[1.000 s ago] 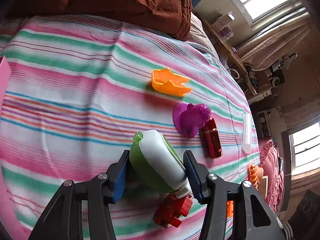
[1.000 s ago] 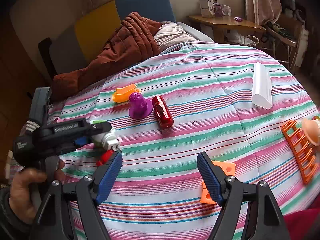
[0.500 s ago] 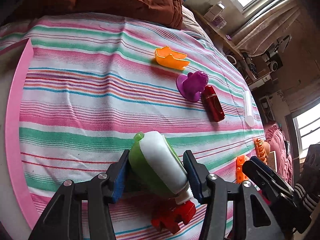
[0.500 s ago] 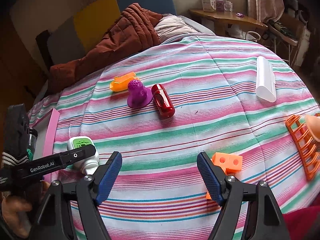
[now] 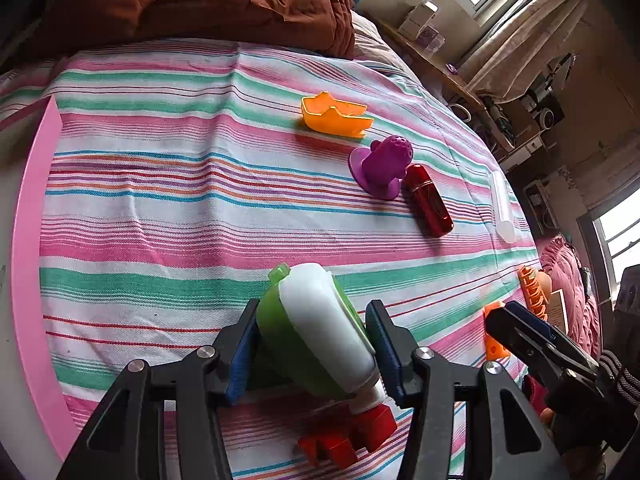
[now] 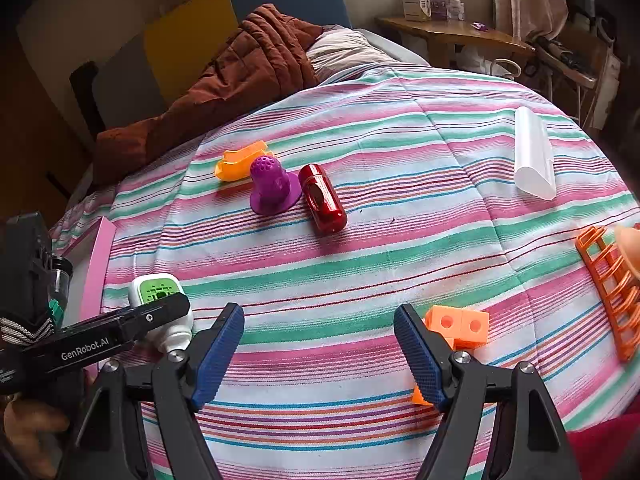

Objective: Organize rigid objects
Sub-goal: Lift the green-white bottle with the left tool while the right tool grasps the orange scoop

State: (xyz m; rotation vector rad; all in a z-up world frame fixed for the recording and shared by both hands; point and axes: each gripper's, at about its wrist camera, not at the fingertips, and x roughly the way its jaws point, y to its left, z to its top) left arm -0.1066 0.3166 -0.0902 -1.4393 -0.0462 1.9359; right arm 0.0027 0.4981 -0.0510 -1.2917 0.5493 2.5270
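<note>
Having swung toward 9 o'clock since the earlier frame, the left gripper [image 5: 312, 344] is pinching the green-and-white bottle [image 5: 316, 332] above the red block [image 5: 348, 436] near the pink tray [image 5: 28, 240], seemingly to bin it, while the right gripper [image 6: 320, 352] is hovering spread beside the orange cubes [image 6: 460, 326].

A rumpled brown quilt [image 6: 244, 76] lies beyond the striped bedcover [image 6: 400, 240], near a wooden shelf [image 6: 452, 32].
</note>
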